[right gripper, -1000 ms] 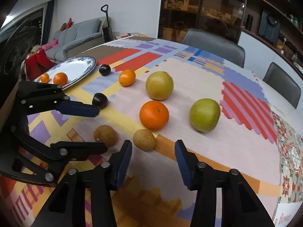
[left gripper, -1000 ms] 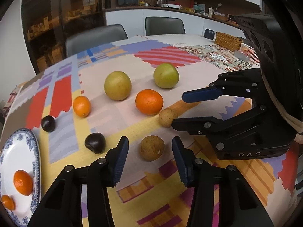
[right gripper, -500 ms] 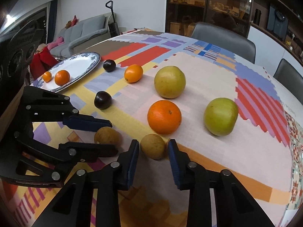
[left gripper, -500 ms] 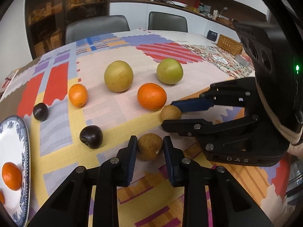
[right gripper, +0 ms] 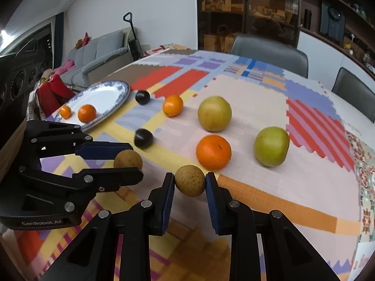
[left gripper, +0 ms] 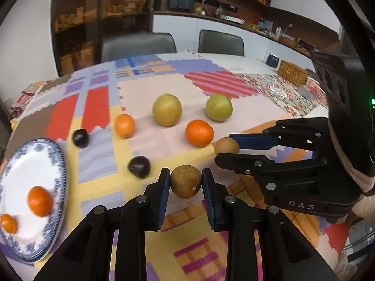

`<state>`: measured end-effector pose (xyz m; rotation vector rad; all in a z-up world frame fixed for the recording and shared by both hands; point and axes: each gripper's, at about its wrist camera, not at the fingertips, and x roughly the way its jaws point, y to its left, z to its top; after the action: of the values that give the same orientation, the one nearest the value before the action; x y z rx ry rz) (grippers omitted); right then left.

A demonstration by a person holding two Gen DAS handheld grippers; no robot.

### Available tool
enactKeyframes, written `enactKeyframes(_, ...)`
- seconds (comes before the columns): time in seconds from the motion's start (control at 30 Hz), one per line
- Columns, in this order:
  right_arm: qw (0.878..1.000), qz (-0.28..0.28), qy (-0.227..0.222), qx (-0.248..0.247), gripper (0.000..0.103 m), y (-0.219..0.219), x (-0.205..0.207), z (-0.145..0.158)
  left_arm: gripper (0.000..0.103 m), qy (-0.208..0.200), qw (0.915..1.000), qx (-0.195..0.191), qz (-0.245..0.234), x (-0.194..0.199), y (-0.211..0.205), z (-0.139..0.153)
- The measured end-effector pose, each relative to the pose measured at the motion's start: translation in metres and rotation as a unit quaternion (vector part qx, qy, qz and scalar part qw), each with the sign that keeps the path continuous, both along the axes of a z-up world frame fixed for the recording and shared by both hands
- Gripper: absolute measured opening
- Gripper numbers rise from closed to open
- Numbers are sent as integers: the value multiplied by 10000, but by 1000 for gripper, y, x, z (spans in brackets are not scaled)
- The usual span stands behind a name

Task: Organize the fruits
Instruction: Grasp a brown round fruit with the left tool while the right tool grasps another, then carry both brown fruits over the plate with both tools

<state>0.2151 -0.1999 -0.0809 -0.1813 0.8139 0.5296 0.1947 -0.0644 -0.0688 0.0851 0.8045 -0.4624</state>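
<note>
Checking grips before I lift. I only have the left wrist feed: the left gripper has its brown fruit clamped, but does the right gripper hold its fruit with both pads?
Observer: Yes. The right wrist view shows both pads of the right gripper pressed on the sides of the speckled brown fruit.
Operator: My view cuts off the plate. What's on it?
Observer: The whole plate shows there: only a small orange and a larger orange, both at its near end.
Operator: Anything beyond it?
Observer: Something red sits just past its rim; I cannot tell whether it is on the table.
</note>
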Motion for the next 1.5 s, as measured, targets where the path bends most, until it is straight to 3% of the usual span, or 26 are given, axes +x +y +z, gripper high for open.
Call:
enactKeyframes(0.37, 9992, -86, -318, 238, 28, 27, -30, 46, 28, -284, 9980, -59, 561, -32, 39, 39)
enactKeyframes(0.8, 9968, 78, -438, 662, 28, 89, -35, 79, 28, -583, 9882, 95, 1410, -53, 114, 67)
enactKeyframes(1.17, 9970, 341, -291, 625, 28, 150, -15, 79, 28, -521, 9797, 221, 1922, -39, 174, 60)
enactKeyframes(1.5, 9974, 482, 122, 522, 28, 198, 25, 58, 28, -213, 9770, 239, 2106, -5, 215, 35)
